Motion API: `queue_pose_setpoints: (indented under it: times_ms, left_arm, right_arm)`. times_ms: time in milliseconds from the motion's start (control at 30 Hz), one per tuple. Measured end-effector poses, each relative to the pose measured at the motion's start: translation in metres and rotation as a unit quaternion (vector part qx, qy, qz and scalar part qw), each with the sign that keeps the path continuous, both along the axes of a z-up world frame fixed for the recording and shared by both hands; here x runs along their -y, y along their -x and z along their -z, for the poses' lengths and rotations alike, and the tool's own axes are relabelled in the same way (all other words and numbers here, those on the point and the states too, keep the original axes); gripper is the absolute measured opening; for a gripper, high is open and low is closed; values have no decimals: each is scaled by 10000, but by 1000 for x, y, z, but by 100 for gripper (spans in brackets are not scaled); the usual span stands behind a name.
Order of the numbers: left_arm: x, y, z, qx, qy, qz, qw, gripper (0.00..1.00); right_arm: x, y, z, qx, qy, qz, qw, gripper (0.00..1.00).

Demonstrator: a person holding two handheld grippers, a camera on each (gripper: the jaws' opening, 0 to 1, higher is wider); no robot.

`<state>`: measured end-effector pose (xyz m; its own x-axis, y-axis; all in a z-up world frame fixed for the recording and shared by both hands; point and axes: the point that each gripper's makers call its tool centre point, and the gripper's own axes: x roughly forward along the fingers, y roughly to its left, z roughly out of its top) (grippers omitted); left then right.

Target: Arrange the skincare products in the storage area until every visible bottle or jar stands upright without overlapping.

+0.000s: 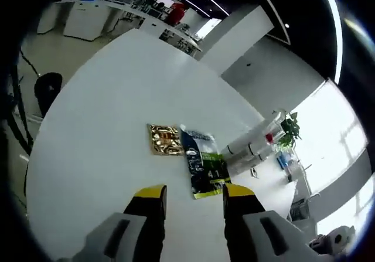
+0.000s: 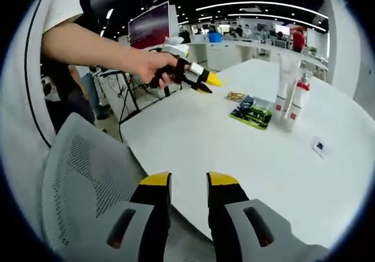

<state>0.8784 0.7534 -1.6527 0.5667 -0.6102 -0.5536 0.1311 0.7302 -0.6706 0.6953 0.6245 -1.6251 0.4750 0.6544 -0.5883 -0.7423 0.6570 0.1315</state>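
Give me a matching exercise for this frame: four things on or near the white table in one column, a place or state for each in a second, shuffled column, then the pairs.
Things:
1. gold packet
2. green-and-dark packet
3. tall white bottles
4. grey mesh chair

Places or states:
A. standing upright on the table
B. lying flat, nearest the left hand-held gripper, just ahead of its open jaws
C. off the table, beside its near edge
D. lying flat, on the far side of the other packet in the right gripper view

Pairs: 1-D, 2-B, 3-A, 4-C
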Motion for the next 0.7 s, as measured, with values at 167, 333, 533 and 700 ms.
queue_pose_setpoints:
  times_ms: [167, 333, 533, 700]
  left_arm:
    - [25, 77, -10, 290, -67, 404, 9987, 45]
    - [38, 124, -28, 706, -390, 866, 9930, 50]
    - [44, 162, -51, 1682, -1381, 1606, 9627, 59]
    - [34, 177, -39, 1883, -1973, 1561, 9493, 64]
  right_arm:
    - [-1, -1, -6, 83, -109, -10, 9999, 22]
    - [-5, 2, -8, 147, -141, -124, 9997, 22]
    - [-8, 3, -16, 267, -297, -197, 9990, 22]
    - [-10, 4, -18, 278, -332, -237, 9988, 23]
